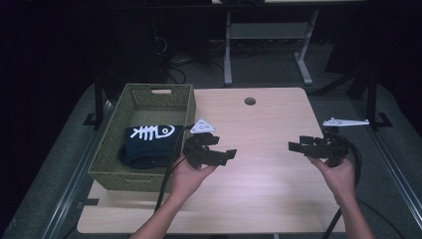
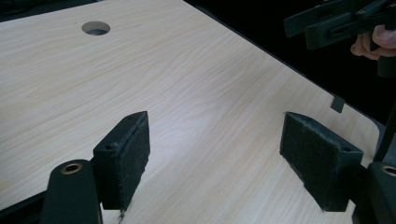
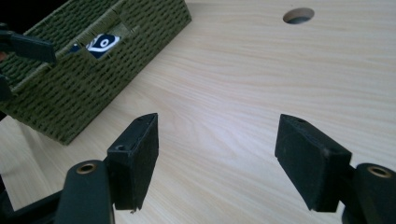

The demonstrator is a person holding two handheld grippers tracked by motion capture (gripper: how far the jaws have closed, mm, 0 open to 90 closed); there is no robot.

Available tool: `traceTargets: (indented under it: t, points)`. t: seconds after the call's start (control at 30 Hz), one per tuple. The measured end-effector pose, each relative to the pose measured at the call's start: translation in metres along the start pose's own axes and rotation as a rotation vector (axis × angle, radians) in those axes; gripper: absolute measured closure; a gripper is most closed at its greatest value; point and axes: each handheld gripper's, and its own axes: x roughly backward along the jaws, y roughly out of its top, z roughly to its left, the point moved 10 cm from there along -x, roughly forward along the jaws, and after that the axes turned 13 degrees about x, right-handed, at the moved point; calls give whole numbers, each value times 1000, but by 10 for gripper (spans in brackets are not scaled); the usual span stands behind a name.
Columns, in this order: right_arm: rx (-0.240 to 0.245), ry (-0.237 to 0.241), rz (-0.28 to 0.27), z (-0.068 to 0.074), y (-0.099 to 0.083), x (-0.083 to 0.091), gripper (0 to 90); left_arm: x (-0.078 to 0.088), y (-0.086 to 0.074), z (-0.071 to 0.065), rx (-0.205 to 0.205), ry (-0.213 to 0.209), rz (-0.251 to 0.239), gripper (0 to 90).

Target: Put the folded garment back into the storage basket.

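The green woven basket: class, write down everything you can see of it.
The green woven basket is rectangular and open-topped, with a slot handle cut in each end wall. It sits upright on the left side of the table, its long side running away from the person. Inside lies a dark blue cloth with a white fishbone print, also glimpsed through a handle slot in the right gripper view.

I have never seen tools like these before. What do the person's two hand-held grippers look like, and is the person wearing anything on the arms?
Both grippers are black. The left gripper carries a grey three-cornered plate on top and trails a black cable; the right gripper trails a cable too. Each has two flat black pads with a rough, felt-like face, on arms with brass-coloured eyelets. The forearms are bare, no sleeves.
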Motion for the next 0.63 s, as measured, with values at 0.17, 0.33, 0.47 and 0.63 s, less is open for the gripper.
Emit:
traceTargets:
  t: [0.17,0.33,0.47,0.63]
  points:
    - [-12,-21,5,-5,-16,6,302,-12,-9,-11,9,-26,-1,241]
    - [-17,-35,14,-9,-29,10,302,-21,-20,-19,3,-36,10,241]
    - [-26,-42,12,-10,-41,13,299,-28,-33,-24,2,-47,24,240]
    - [-19,-55,-14,-7,-51,20,275,-31,-44,-31,-2,-69,22,239]
